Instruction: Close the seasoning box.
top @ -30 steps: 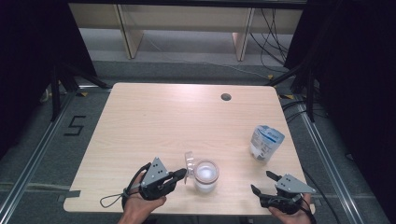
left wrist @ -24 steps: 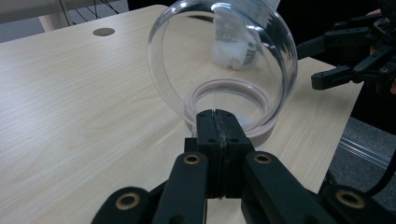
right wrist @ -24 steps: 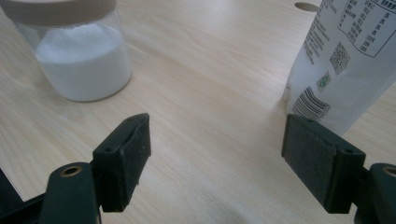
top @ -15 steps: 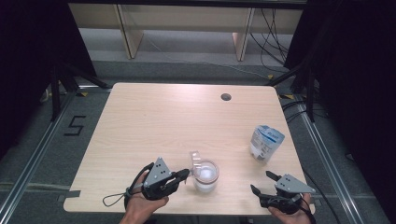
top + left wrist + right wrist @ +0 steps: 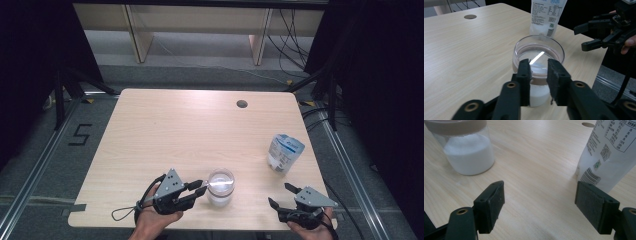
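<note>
**Left jaws just off the jar rim**

Left hand-held gripper (image 5: 537, 71) has just been opening, released at the jar (image 5: 220, 186) by the table's near edge; nothing pinched. Right hand-held gripper (image 5: 285, 196) spread wide, empty, near the pouch (image 5: 283, 153). Risk: a left jaw clips the rim, jar tips, white powder spills.

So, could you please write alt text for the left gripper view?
The left gripper has just been opening its jaws at the near rim of a clear jar partly filled with white powder, on a wooden table. Behind stands a white pouch; the right gripper is open at the right.
</note>
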Demonstrator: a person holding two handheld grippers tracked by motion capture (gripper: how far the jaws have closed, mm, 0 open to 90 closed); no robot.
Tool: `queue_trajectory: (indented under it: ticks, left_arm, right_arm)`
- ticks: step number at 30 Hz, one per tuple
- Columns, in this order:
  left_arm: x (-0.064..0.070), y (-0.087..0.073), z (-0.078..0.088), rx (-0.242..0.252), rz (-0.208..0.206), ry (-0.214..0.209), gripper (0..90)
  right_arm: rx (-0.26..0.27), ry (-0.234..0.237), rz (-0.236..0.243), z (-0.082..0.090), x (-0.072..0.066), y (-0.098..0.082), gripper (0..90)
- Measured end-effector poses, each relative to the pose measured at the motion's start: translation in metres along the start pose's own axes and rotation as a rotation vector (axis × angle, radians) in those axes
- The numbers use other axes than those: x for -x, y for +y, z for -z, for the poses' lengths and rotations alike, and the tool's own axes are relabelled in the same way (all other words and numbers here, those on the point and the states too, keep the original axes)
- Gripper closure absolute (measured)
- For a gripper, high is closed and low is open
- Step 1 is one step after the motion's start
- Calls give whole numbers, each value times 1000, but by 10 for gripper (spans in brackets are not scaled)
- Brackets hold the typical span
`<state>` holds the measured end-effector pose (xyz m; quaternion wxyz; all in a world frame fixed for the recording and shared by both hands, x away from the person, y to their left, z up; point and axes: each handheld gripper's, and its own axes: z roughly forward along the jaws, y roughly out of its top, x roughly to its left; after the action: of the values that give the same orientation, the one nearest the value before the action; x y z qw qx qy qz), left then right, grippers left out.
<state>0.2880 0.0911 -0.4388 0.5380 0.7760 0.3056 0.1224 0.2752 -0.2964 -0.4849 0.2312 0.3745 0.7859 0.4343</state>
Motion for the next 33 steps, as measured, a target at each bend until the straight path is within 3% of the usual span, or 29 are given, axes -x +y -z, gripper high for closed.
queue_trajectory:
  ticks: [2,4,5,8,9,10,11,12,14,18,19,20,21,22,25,28,29,30,31,32,33]
  left_arm:
    - [0,-2,1,-13,7,-6,586]
    - [-1,-4,1,-11,16,-3,516]
    - [0,-5,2,-21,39,11,482]
    - [-2,-10,4,-32,45,24,394]
    - [-3,-11,5,-31,38,24,369]
    - [-2,-14,6,-30,59,27,354]
    - [-3,-15,7,-36,51,37,340]
    - [-3,-17,9,-40,42,40,326]
    - [-4,-21,10,-34,57,34,309]
    - [-5,-27,16,-49,65,53,283]
    - [-5,-30,16,-40,75,56,279]
    - [-5,-31,17,-36,81,50,273]
    - [-6,-33,19,-41,79,56,268]
    - [-5,-34,21,-45,78,65,266]
    - [-6,-37,26,-47,57,64,257]
    - [-5,-41,29,-50,81,69,246]
    - [-6,-42,30,-59,71,70,242]
    - [-6,-44,30,-61,80,67,237]
    - [-6,-45,30,-67,87,68,232]
    - [-6,-47,30,-67,87,72,228]
    - [-6,-48,31,-80,93,75,223]
  right_arm:
    - [24,-15,17,0,1,0,244]
    - [16,15,-2,0,-1,1,242]
    - [22,16,-1,0,-1,1,242]
    - [20,17,-5,1,-1,1,237]
    - [18,8,-17,2,-2,1,235]
    - [28,32,-27,1,-1,1,233]
    - [30,18,-29,2,-1,1,230]
    - [22,18,-61,3,-3,1,226]
    - [46,31,-36,2,0,1,217]
    - [59,64,-56,2,0,2,195]
    - [70,53,-47,3,0,2,191]
    - [57,60,-86,4,-3,2,189]
    - [73,58,-60,3,-2,2,187]
    - [64,65,-81,4,-4,2,182]
    - [51,72,-82,6,-5,0,168]
    - [59,73,-93,8,-4,-2,160]
    - [56,72,-91,9,-4,-3,158]
    - [54,90,-91,9,-4,-4,158]
    - [52,79,-66,11,-3,-4,158]
    - [41,81,-117,12,-7,-5,158]
    - [51,83,-95,12,-6,-6,158]
